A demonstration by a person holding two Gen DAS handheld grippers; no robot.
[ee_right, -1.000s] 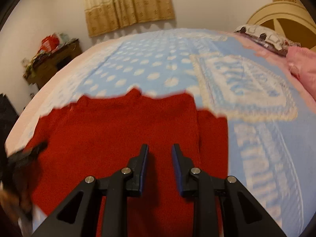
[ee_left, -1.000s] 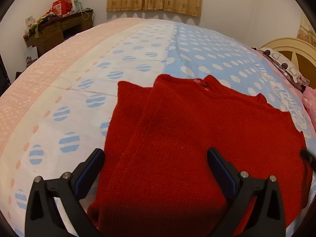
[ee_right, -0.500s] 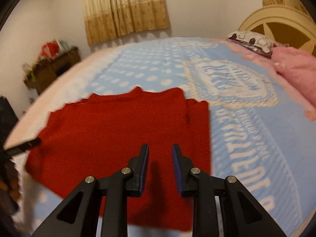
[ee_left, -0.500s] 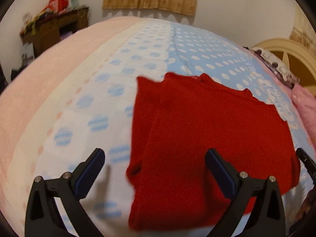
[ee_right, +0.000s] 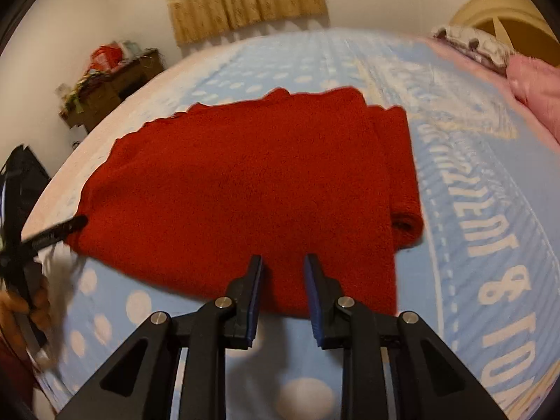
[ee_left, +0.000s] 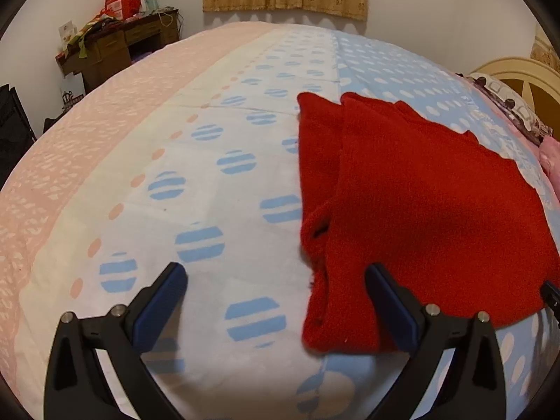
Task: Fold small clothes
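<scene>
A red knitted sweater (ee_left: 413, 203) lies flat on the bed's blue, white and pink dotted cover (ee_left: 196, 161), its collar toward the far curtained wall and its hem at the near edge, so that the hem is the edge within reach of both tools. Both sleeves are laid inward along the body: the left one shows as a narrow strip beside the left edge, with its cuff open near the hem; the right one lies likewise along the right edge, making the garment a compact rectangle ready for a crosswise fold. The left gripper (ee_left: 276, 301) hangs just above the near left corner with its blue-padded jaws spread wide and nothing between them; one jaw stands over bare cover and the other over the sweater, a stance that suits straddling the corner before a pinch. The right gripper (ee_right: 283, 280) hangs over the near hem, right of its middle, jaws drawn narrow with a clear gap; the pads appear to hold no cloth, though motion blur there leaves contact with the hem uncertain. Its placement suggests a matching grasp point for lifting the hem toward the collar. A cluttered wooden desk (ee_left: 115, 45) stands at far left, and a pink pillow (ee_right: 535, 91) lies at the right edge of the bed, well apart from the work.
</scene>
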